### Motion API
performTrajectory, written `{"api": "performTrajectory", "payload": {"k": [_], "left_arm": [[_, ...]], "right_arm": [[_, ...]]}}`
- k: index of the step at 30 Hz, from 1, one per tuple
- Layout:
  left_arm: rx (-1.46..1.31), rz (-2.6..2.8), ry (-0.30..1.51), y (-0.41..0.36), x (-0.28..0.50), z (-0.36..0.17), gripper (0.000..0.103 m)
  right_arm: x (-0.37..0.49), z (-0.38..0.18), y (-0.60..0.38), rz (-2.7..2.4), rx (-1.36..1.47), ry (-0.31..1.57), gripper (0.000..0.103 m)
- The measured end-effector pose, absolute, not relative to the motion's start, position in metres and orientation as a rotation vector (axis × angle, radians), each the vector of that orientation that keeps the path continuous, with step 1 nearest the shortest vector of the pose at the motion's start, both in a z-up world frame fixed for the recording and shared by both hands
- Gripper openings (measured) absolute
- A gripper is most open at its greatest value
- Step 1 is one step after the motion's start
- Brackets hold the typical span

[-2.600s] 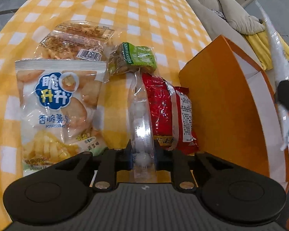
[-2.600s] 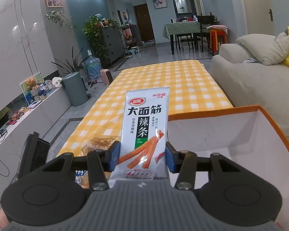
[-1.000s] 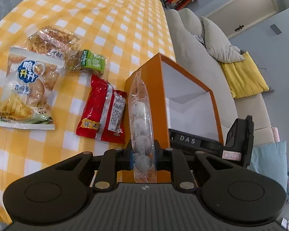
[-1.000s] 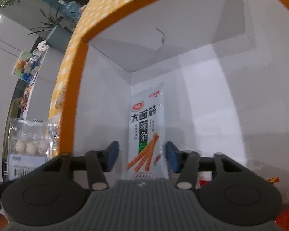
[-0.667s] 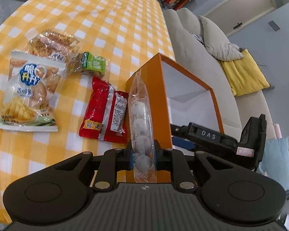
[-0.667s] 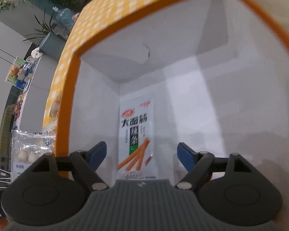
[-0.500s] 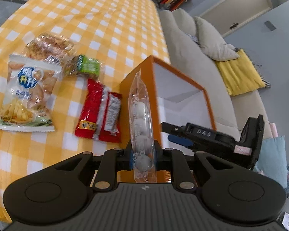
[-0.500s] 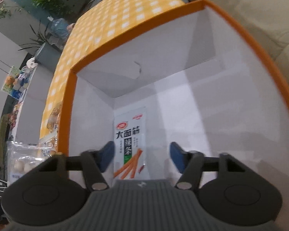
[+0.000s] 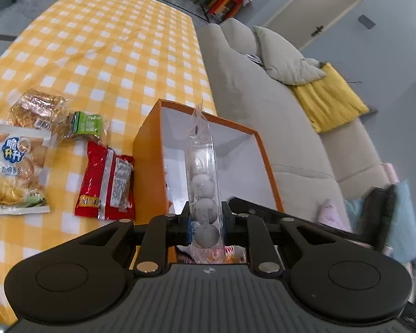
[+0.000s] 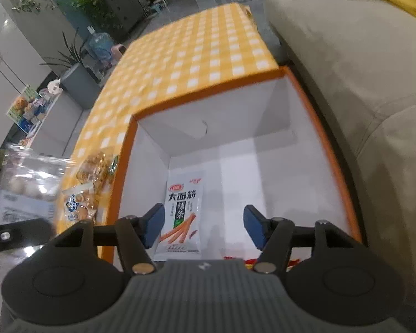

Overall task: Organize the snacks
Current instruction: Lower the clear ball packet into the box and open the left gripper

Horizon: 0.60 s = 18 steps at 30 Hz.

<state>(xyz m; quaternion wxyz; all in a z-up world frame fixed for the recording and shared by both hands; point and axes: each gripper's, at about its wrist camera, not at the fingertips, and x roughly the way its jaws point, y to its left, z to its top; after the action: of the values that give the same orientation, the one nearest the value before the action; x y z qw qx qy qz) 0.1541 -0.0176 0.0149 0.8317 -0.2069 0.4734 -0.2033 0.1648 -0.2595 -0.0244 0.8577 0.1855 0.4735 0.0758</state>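
Note:
My left gripper (image 9: 205,222) is shut on a clear bag of white balls (image 9: 202,183) and holds it upright over the orange box (image 9: 148,166), which is white inside. My right gripper (image 10: 203,224) is open and empty above the same box (image 10: 122,166). A white spicy-strip packet (image 10: 180,216) lies flat on the box floor below the right gripper. The clear bag also shows blurred at the left of the right wrist view (image 10: 27,188).
On the yellow checked tablecloth (image 9: 111,55), left of the box, lie a red packet (image 9: 105,183), a green raisin packet (image 9: 86,125), a blue-and-white chips bag (image 9: 14,169) and a clear cracker bag (image 9: 36,108). A grey sofa (image 9: 263,102) borders the table's right side.
My right gripper let go of the spicy-strip packet inside the box, opened and rose above it. My left gripper carried the bag of balls from the table to over the box.

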Motion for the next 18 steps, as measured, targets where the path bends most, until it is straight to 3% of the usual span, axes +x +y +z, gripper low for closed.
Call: {"api": "performTrajectory", "payload": {"k": [8, 18], "left_arm": [[-0.333, -0.431, 1.123, -0.084, 0.176, -0.025, 0.02], [-0.409, -0.346, 1.23, -0.122, 0.208, -0.084, 0.019]], "right_arm": [[0.159, -0.016, -0.292, 0.147, 0.412, 0.965, 0.066], [0.157, -0.025, -0.313, 0.109, 0.448, 0.959, 0.065]]}}
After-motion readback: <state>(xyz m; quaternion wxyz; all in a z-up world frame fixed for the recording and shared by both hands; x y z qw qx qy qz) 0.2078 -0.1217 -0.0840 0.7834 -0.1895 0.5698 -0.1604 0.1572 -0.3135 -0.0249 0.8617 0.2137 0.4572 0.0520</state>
